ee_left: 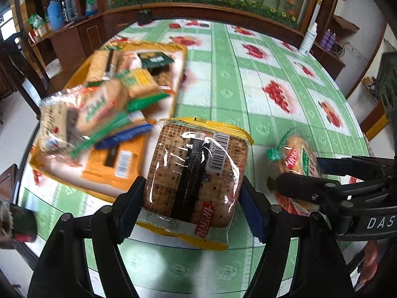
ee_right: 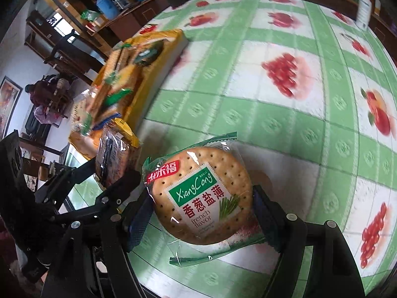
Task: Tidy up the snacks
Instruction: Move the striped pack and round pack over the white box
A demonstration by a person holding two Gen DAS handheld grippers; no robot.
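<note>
My left gripper (ee_left: 192, 198) is shut on a yellow-edged pack of square crackers (ee_left: 196, 168), held above the table beside a yellow tray (ee_left: 181, 49). The tray holds several snack packs (ee_left: 104, 104) piled up. My right gripper (ee_right: 202, 211) is shut on a green-edged pack with a round cracker (ee_right: 201, 196), held over the tablecloth. The right gripper and its pack also show at the right of the left wrist view (ee_left: 300, 159). The left gripper with the square pack shows at the left of the right wrist view (ee_right: 114, 159).
The table has a green and white checked cloth with fruit prints (ee_left: 248, 79). A white bottle (ee_left: 309, 39) stands at the far right edge. Wooden cabinets (ee_left: 74, 34) and a chair (ee_left: 15, 57) stand beyond the table's left side.
</note>
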